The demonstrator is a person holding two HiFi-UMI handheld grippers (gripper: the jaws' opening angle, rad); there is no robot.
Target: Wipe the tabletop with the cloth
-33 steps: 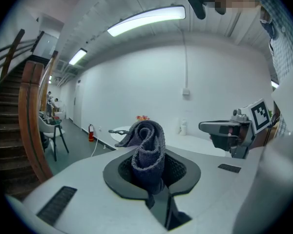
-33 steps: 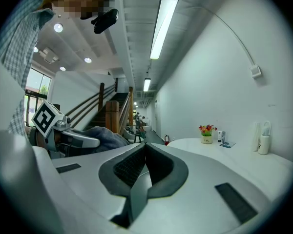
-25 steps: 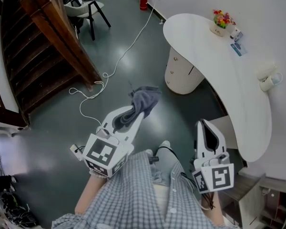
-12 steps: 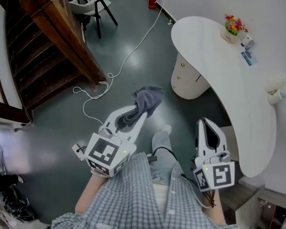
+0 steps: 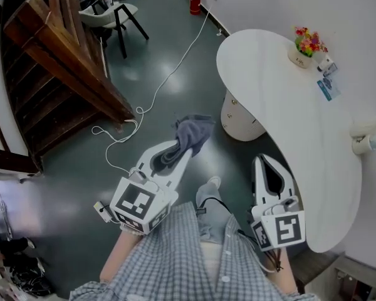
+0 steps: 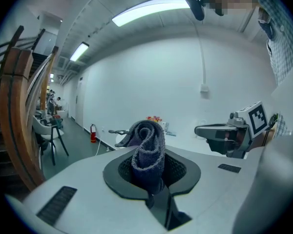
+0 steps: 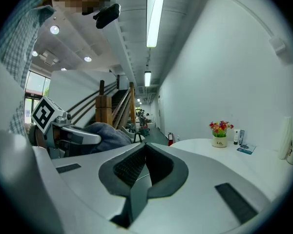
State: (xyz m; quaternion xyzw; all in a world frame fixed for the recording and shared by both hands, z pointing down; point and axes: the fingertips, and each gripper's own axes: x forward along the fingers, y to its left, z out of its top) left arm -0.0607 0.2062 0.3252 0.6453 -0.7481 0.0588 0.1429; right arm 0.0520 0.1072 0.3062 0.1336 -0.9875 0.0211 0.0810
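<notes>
The left gripper (image 5: 185,148) jaws clamp the grey cloth (image 5: 194,132), which is rolled lengthwise along them with its bunched end forward. The right gripper (image 5: 264,162) jaws are closed and empty beside the counter (image 5: 282,99).

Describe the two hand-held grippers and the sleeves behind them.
The left hand-held gripper and the right hand-held gripper are pale grey-white tapered shells with dark textured pads inside. Each carries a white marker cube printed with black squares. A thin black cable runs toward the right one. The sleeves belong to a grey-and-white checked shirt.
</notes>
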